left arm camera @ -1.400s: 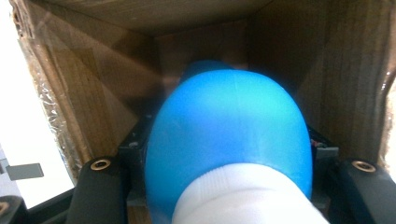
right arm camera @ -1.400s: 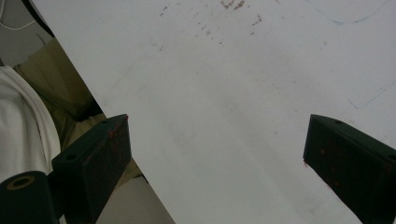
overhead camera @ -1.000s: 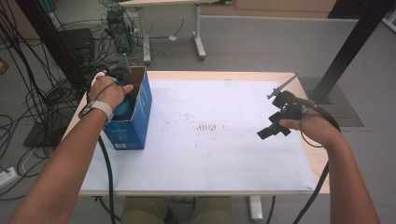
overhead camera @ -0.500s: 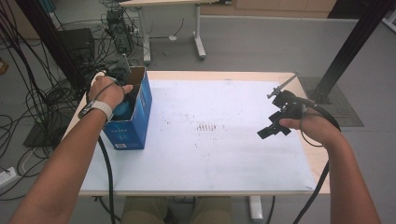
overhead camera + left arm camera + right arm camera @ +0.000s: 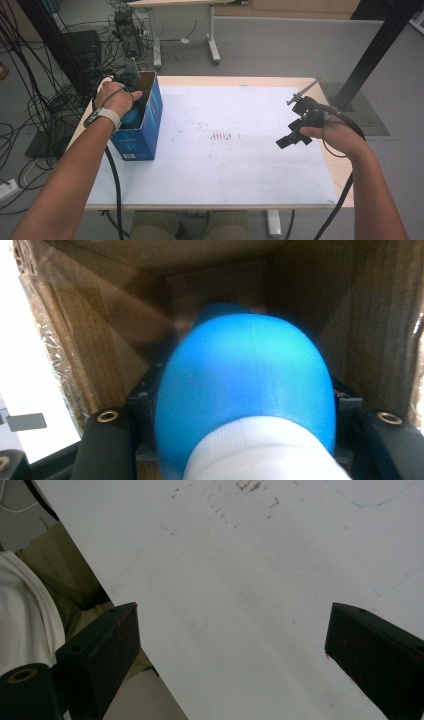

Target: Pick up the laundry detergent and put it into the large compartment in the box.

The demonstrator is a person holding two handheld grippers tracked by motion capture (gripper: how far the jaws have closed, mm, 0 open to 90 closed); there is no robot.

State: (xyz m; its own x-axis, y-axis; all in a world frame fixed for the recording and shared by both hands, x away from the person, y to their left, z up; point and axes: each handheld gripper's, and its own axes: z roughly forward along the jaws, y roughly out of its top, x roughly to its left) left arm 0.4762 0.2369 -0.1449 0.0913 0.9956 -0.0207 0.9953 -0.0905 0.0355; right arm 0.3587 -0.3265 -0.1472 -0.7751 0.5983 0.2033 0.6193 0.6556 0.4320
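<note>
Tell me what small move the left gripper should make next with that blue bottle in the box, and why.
Probably open the jaws and let go. The left gripper holds the blue bottle well inside the cardboard box, its brown walls close on all sides. The right gripper hovers open over the table.

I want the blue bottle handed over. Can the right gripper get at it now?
Probably not: the blue bottle sits inside the blue box, held by the left gripper; the right gripper hovers open across the table.

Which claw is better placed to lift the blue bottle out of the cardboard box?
Left. The left claw is inside the box with its jaws on both sides of the blue bottle. The right claw is open above the bare table, far away.
</note>
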